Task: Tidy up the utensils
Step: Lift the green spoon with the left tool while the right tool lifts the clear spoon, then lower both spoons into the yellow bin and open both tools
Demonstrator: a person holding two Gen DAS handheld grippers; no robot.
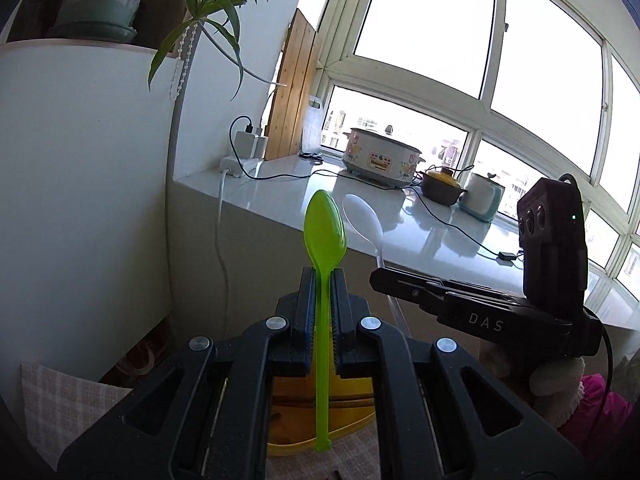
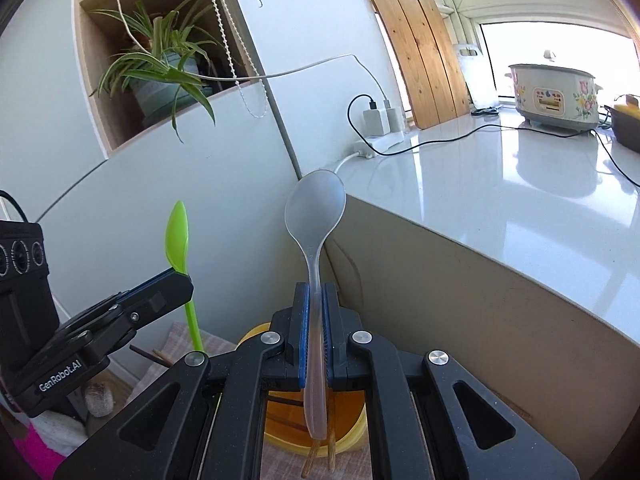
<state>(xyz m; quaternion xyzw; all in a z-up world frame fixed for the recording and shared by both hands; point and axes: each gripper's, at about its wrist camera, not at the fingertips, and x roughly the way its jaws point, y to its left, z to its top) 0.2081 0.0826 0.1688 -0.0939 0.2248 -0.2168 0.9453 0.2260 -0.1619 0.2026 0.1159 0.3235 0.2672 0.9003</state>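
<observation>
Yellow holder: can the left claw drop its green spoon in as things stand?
Probably yes. The left claw is shut on the green spoon, and the yellow holder sits open just below; only chopsticks occupy it.

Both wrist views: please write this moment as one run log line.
left gripper: shut on green plastic spoon | right gripper: shut on clear plastic spoon | both bowls up
</observation>
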